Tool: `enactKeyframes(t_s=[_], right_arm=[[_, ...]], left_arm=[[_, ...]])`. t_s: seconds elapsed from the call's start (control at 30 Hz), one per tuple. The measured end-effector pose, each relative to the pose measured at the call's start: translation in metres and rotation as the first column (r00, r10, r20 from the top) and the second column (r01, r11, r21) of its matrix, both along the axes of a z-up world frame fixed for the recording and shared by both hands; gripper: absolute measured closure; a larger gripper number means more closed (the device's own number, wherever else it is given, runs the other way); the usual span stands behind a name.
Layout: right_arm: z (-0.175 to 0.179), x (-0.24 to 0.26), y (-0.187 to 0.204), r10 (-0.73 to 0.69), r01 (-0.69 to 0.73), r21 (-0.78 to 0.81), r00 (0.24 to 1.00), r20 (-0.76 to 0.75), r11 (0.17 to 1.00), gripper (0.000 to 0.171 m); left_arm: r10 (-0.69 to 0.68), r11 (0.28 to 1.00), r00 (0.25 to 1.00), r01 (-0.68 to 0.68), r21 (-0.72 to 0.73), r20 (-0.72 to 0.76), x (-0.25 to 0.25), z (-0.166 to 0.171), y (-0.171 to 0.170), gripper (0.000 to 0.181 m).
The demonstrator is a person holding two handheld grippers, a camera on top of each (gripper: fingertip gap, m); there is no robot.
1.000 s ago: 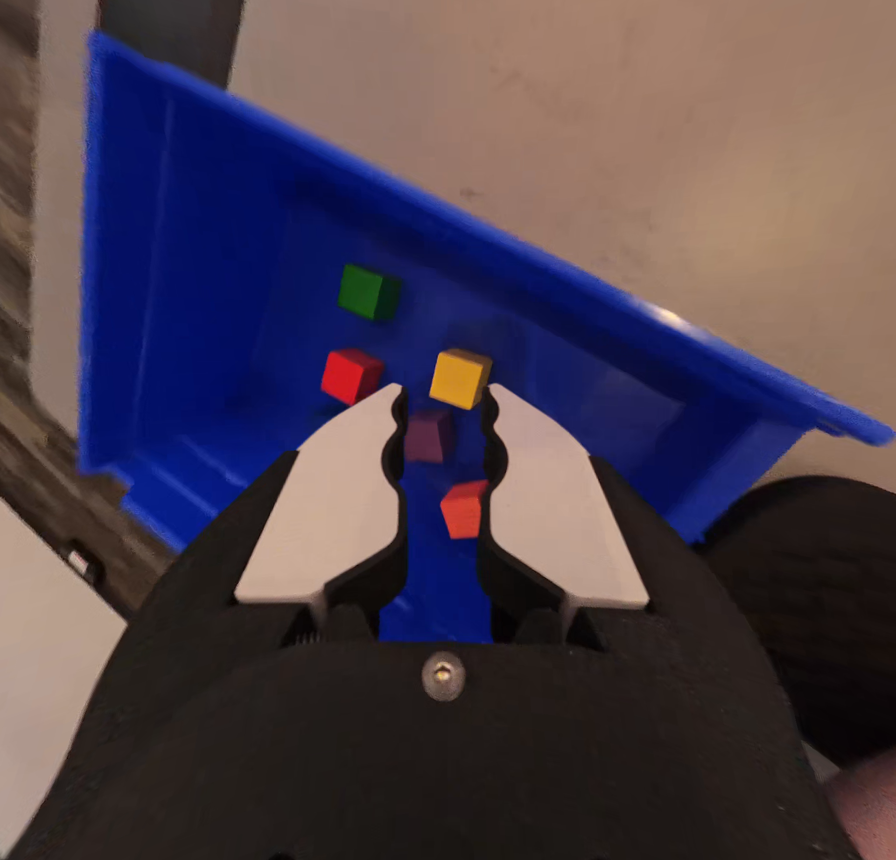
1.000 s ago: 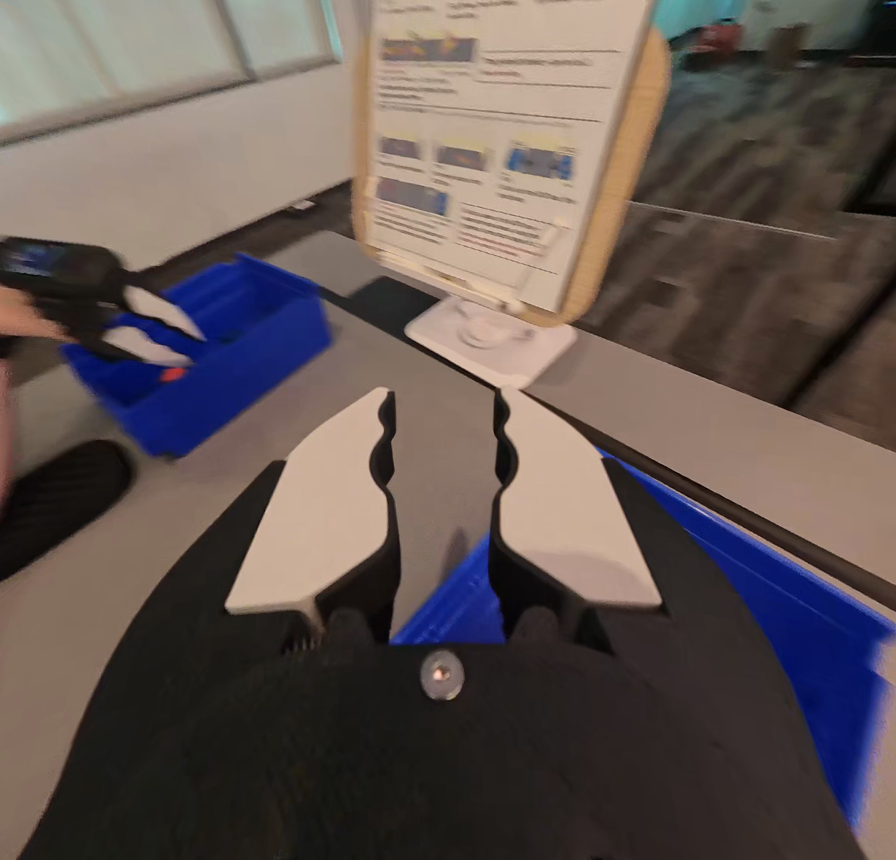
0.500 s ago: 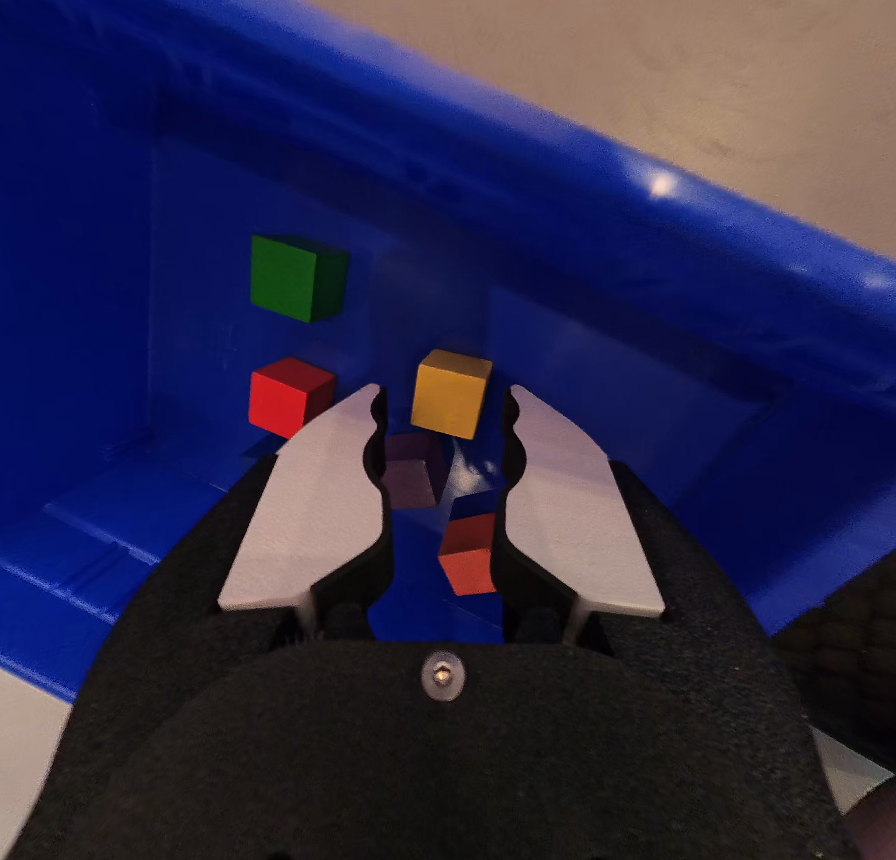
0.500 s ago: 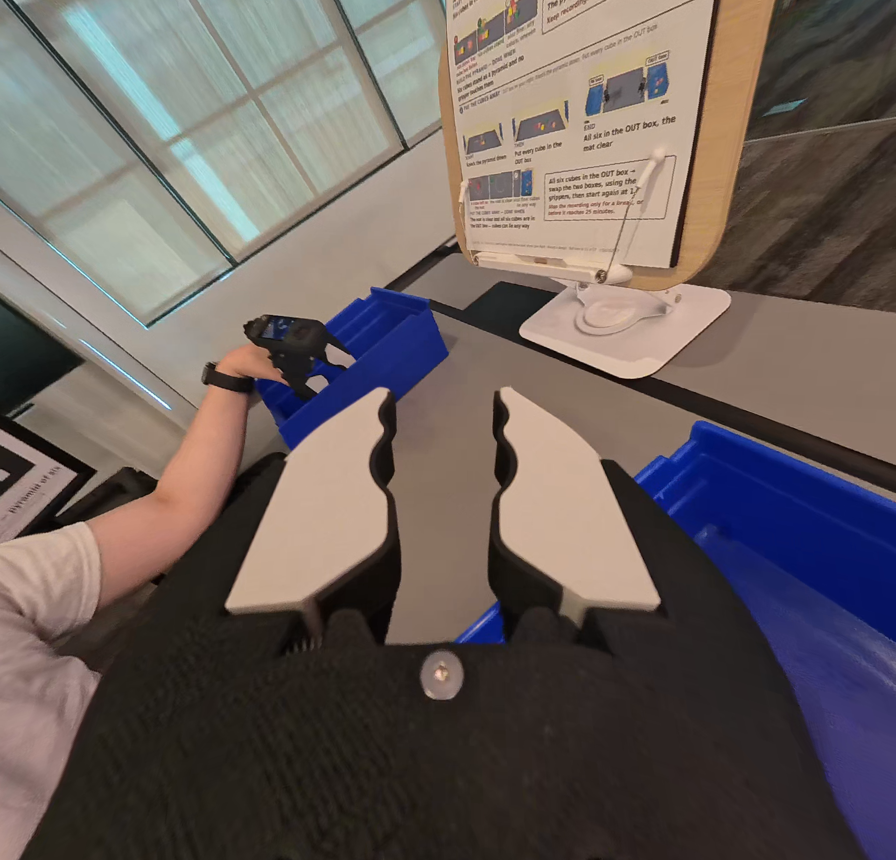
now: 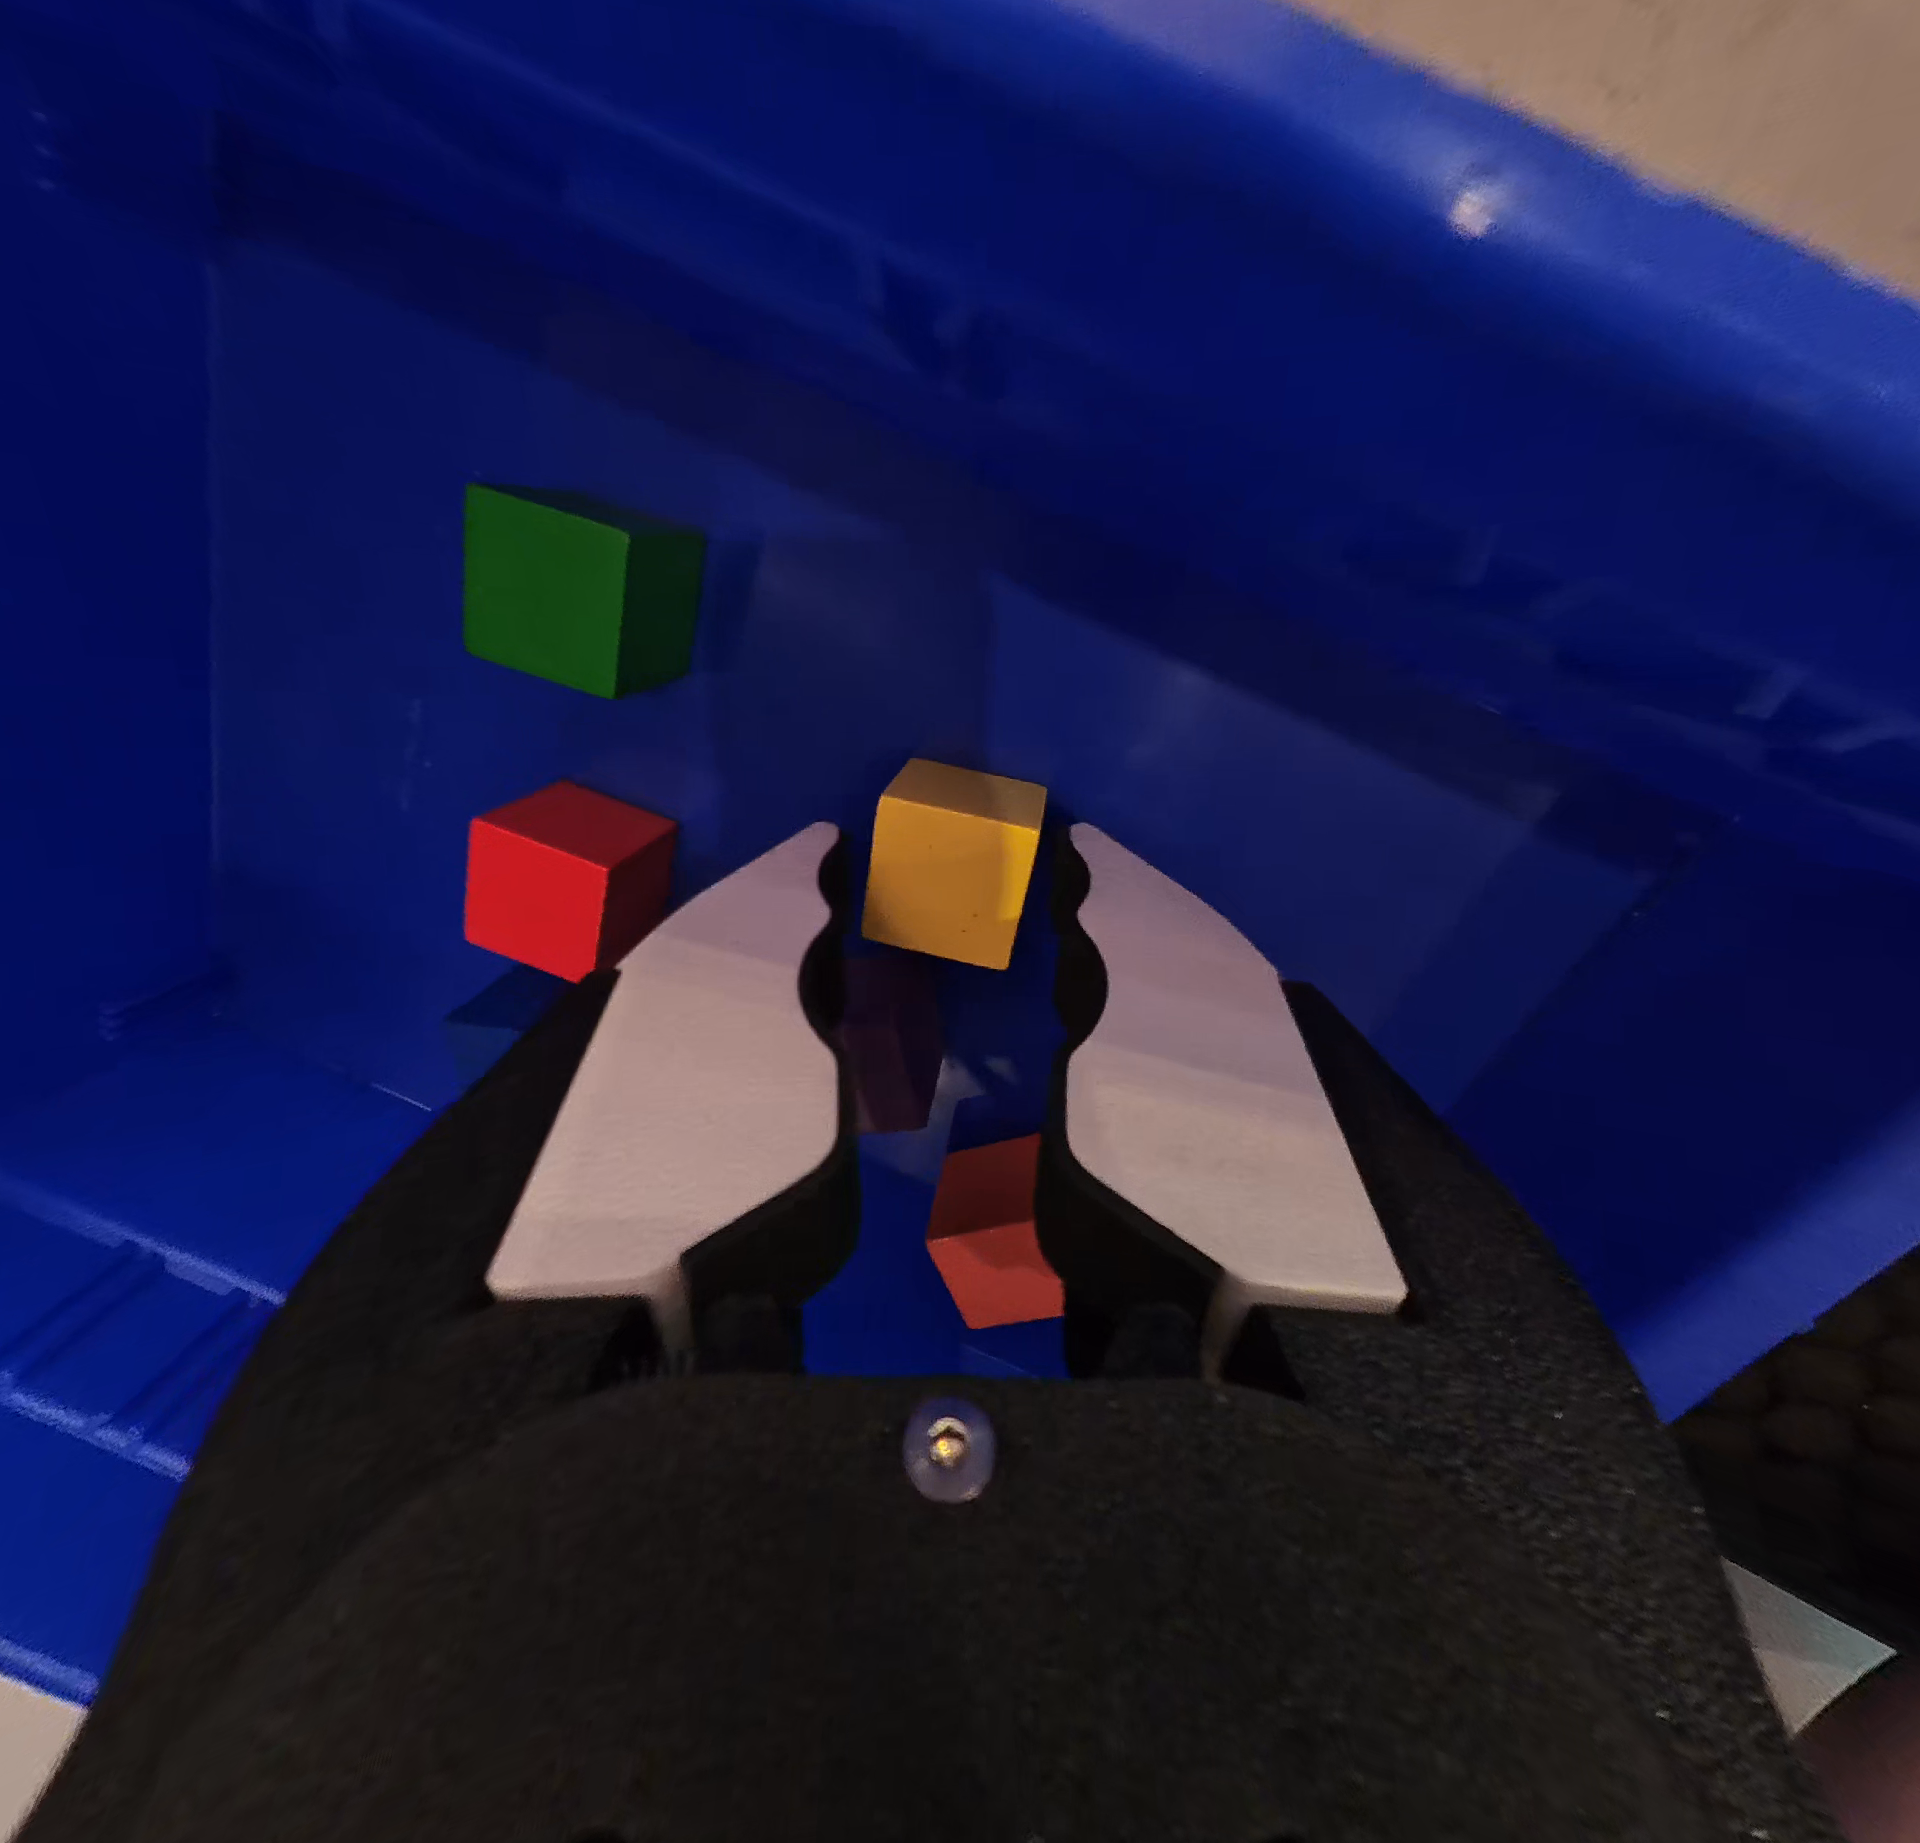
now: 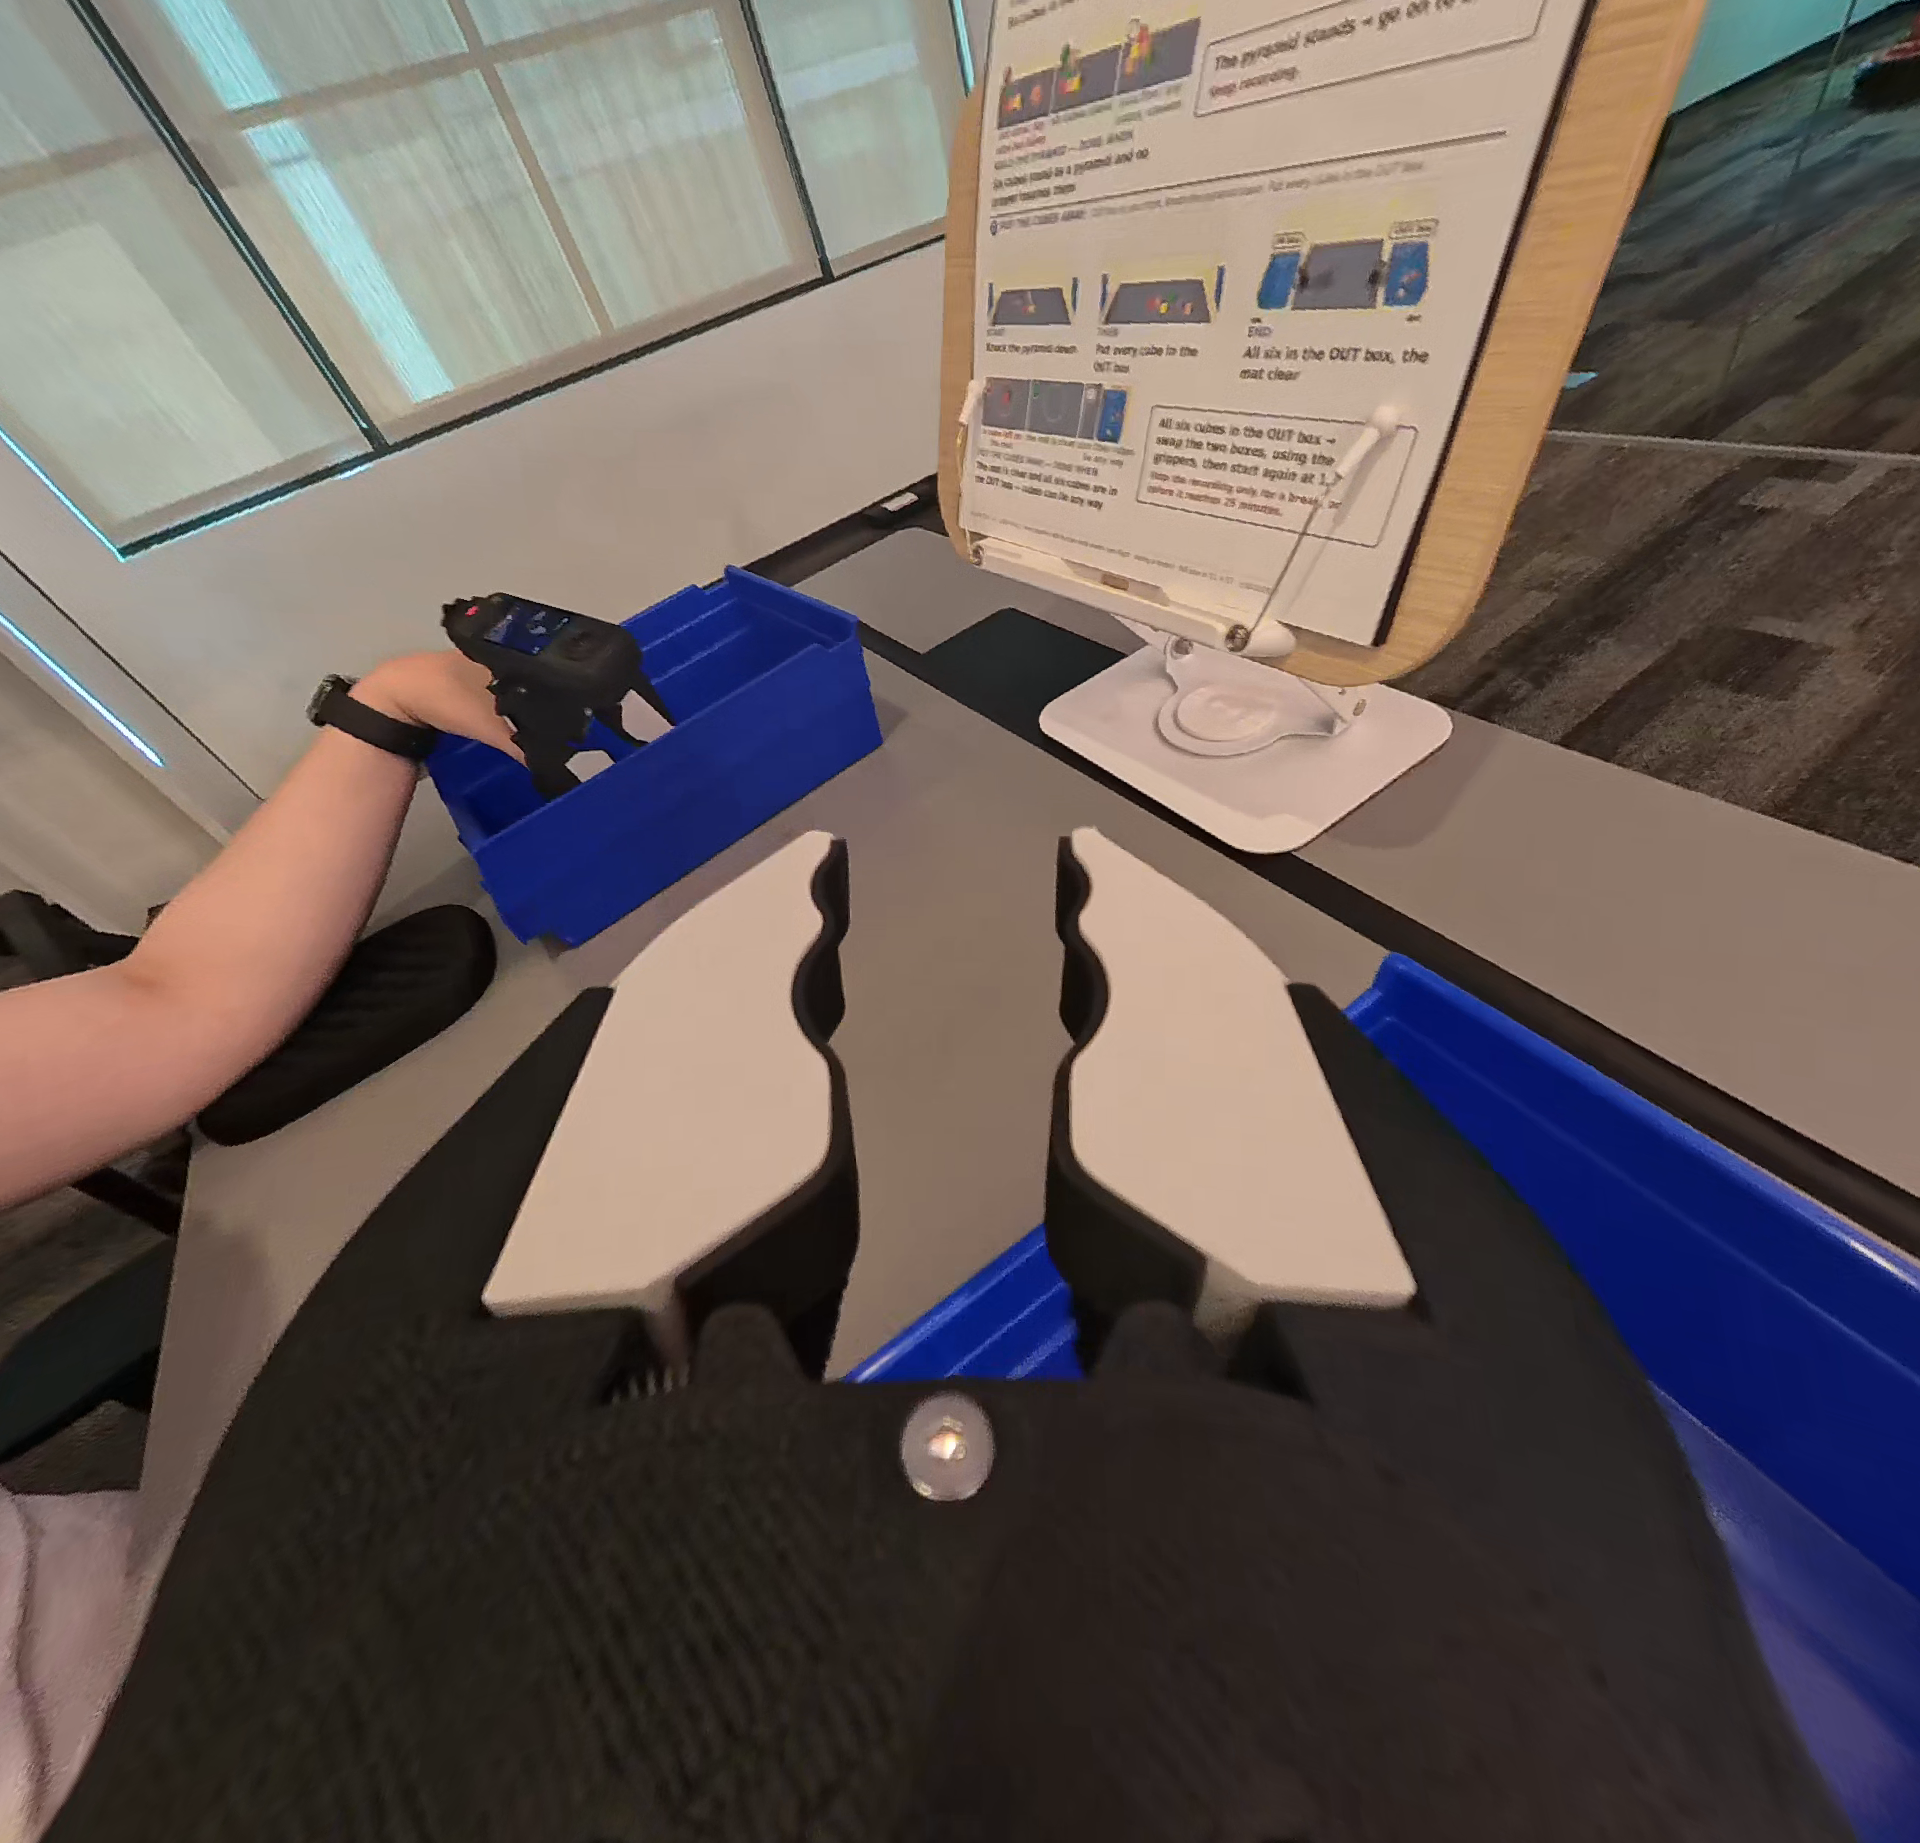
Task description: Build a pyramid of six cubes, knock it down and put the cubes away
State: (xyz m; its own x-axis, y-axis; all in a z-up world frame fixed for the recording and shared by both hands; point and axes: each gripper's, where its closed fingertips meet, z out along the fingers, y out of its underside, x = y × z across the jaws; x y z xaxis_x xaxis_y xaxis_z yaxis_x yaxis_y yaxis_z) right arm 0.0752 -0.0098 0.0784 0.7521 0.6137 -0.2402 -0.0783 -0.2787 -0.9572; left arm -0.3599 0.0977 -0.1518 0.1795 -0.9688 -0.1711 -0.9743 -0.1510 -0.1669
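In the left wrist view my left gripper [image 5: 953, 837] is open and low inside a blue bin [image 5: 1247, 359]. A yellow cube [image 5: 951, 863] sits between its fingertips, with small gaps on both sides. A green cube [image 5: 577, 588] and a red cube [image 5: 566, 874] lie to the left. A purple cube [image 5: 888, 1055] and an orange-red cube [image 5: 992, 1232] lie between the fingers, nearer the camera. My right gripper [image 6: 945, 843] is open and empty above the grey table [image 6: 966, 785]. The right wrist view also shows the left gripper [image 6: 561, 681] in the far bin [image 6: 727, 785].
A second blue bin [image 6: 1558, 1170] lies at the lower right of the right wrist view, under the right gripper. A board with a printed sheet on a white stand [image 6: 1247, 733] stands at the table's back. A black padded armrest [image 6: 353, 1014] sits left of the far bin.
My left gripper has gone down into the bin and closer to the yellow cube, with its jaws a little wider. The right gripper has tilted upward and stayed open.
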Motion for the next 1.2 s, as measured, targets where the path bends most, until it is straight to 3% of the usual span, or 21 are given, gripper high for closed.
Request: enactKeyframes(t_s=[0.07, 0.1, 0.2, 0.37, 0.53, 0.7, 0.83, 0.93, 1.03, 1.1, 1.2], right_arm=[[0.006, -0.003, -0.003, 0.021, -0.02, 0.04, 1.0, -0.007, 0.999, 0.137], [0.011, -0.003, -0.005, 0.024, -0.025, 0.089, 1.0, 0.006, 0.996, 0.148], [0.033, 0.002, -0.013, -0.064, 0.034, 0.334, 0.995, 0.077, 0.942, 0.163], [0.03, 0.001, -0.015, -0.078, 0.033, 0.327, 0.989, 0.124, 0.944, 0.151], [0.029, 0.0, -0.013, -0.086, 0.038, 0.348, 0.988, 0.125, 0.937, 0.15], [0.031, 0.0, -0.018, -0.118, 0.023, 0.42, 0.972, 0.202, 0.907, 0.153], [0.028, 0.003, -0.019, -0.134, 0.026, 0.41, 0.963, 0.235, 0.912, 0.156], [0.027, 0.001, -0.022, -0.121, 0.004, 0.402, 0.956, 0.266, 0.915, 0.156], [0.021, -0.004, -0.025, -0.091, -0.029, 0.371, 0.949, 0.301, 0.928, 0.156], [0.018, -0.001, -0.023, -0.119, -0.013, 0.365, 0.935, 0.335, 0.931, 0.156], [0.02, 0.014, -0.019, -0.246, 0.075, 0.417, 0.894, 0.374, 0.906, 0.156]], left_arm=[[-0.005, 1.0, 1.0, 0.005, -0.006, -0.004, 0.0, 0.0, -0.002, 0.148], [-0.007, 1.0, 1.0, 0.007, -0.012, -0.008, 0.0, -0.001, -0.002, 0.151], [-0.003, 1.0, 1.0, 0.002, -0.017, -0.011, 0.0, -0.001, -0.003, 0.151], [-0.008, 1.0, 1.0, 0.008, -0.013, -0.023, 0.0, 0.0, -0.003, 0.152], [0.016, 0.999, 1.0, -0.016, 0.029, -0.013, 0.0, 0.011, 0.0, 0.152], [0.121, 0.973, 0.993, -0.119, 0.2, 0.001, -0.025, 0.061, 0.007, 0.152], [0.213, 0.863, 0.973, -0.231, 0.45, 0.091, -0.038, 0.137, 0.003, 0.152], [0.09, 0.792, 0.98, -0.177, 0.584, 0.175, 0.009, 0.18, -0.016, 0.152], [-0.187, 0.823, 0.943, -0.001, 0.568, 0.273, 0.101, 0.184, -0.055, 0.153], [-0.329, 0.861, 0.878, 0.127, 0.493, 0.348, 0.164, 0.169, -0.087, 0.153], [-0.278, 0.959, 0.815, 0.211, 0.187, 0.508, 0.239, 0.135, -0.134, 0.153]])
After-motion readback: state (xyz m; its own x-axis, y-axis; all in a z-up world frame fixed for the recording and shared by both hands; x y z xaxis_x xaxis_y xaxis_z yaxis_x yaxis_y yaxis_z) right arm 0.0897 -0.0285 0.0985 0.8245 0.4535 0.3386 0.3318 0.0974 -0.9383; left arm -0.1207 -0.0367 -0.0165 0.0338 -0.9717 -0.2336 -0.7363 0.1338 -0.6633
